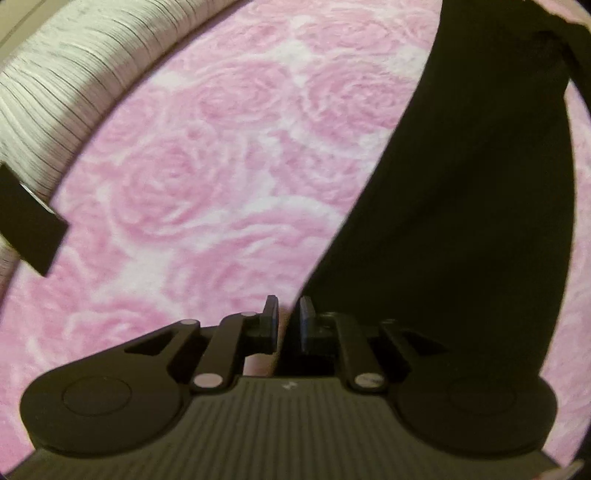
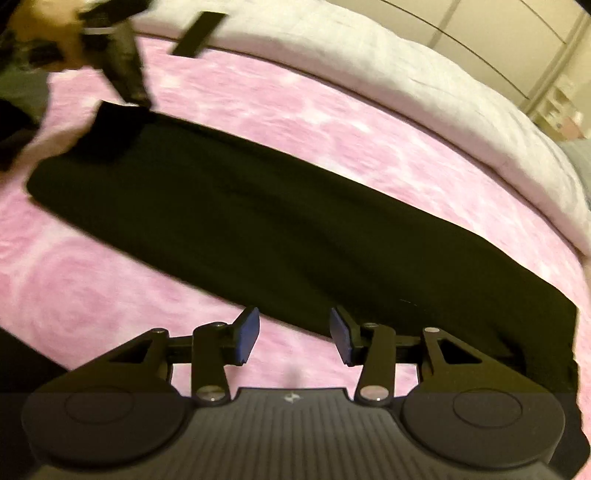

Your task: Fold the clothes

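- Sadly, both pictures are blurry, so small things are hard to make out.
- The long black cloth garment (image 2: 280, 221) is so dark that its folds and seams barely show, and I cannot tell what kind of clothing it is.
- In the left wrist view the garment (image 1: 461, 206) is cut off at the top and bottom edges.
- A hand (image 2: 55, 33) up in the far left corner of the right wrist view is a blur, holding the left tongs (image 2: 129, 81).
- A flat black strip (image 2: 199, 35) lies far off by the white bedding (image 2: 369, 74); what it is I cannot tell.
- The garment lies flat in a long band on the fluffy pink blanket with rose shapes (image 1: 221, 166).
- One end has a small flap folded over, just under the far tongs.
- The left tongs (image 1: 288, 321) are open just a crack with nothing between them; the garment's edge sits right in front, a bit to the right.
- The right tongs (image 2: 293, 334) are about half open and hold nothing; the garment's near edge lies just past the tips.
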`<state>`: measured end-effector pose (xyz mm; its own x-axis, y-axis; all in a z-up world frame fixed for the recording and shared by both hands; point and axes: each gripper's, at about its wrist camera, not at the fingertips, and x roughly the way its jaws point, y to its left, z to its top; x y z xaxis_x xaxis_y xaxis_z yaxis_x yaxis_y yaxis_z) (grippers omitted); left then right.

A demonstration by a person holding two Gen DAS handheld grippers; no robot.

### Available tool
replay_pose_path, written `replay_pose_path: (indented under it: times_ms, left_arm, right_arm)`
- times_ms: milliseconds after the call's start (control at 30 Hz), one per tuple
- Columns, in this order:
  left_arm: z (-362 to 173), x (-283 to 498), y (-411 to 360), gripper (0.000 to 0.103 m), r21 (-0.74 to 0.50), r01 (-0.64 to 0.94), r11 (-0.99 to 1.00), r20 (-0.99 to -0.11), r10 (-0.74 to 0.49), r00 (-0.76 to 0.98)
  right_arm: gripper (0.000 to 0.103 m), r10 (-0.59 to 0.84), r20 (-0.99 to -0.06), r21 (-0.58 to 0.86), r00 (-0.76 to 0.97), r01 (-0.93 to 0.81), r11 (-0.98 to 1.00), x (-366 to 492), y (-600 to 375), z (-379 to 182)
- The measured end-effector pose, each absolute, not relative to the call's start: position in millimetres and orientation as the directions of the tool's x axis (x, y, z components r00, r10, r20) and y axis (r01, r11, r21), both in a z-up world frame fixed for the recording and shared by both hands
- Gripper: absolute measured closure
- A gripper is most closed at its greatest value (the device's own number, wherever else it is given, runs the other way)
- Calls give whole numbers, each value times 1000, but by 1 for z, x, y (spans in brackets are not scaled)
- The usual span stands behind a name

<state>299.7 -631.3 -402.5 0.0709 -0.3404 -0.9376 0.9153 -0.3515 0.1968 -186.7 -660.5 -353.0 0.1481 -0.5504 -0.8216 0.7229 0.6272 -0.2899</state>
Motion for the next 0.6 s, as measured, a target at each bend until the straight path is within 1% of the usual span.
replay_pose_path:
  times_ms: [67,100,233,267,367,433,467,533,600]
  left_arm:
    - [-392,305,-632,93,239,914,-327,-920,-377,106]
    - [-386,308,-633,93,237,920,-313,-917,-385,105]
    - [-363,303,-628,93,202,933,-299,-900,-432,56]
    - [-360,296,-626,93,174,936,-307,-902,-431,26]
    - [-367,268,-619,92,130,927,-353,-913,-407,-27]
    - [-376,249,-615,90,108,917,-384,-925,-377,-49]
    - [-382,242,-612,90,106,914,-390,-930,-364,-47]
    - [-395,231,-606,90,96,914,-395,-942,-334,-46]
    - [-406,224,-598,90,99,915,-392,-951,-308,-29]
  right_arm:
    - [57,-576,-810,-312,105,755,577,-204,-678,-353]
    - [57,-585,-806,-315,85,777,546,-213,-689,-352]
    - [57,-605,-795,-301,40,840,451,-246,-722,-355]
    - [57,-609,-793,-297,34,850,435,-252,-731,-358]
    - [57,-619,-785,-285,18,877,386,-269,-758,-368]
    - [57,-602,-798,-257,8,900,352,-279,-774,-382]
    - [57,-579,-816,-231,6,914,335,-281,-781,-392]
    - [57,-506,-862,-133,40,944,301,-283,-788,-414]
    - [57,-496,-865,-82,78,953,292,-275,-777,-421]
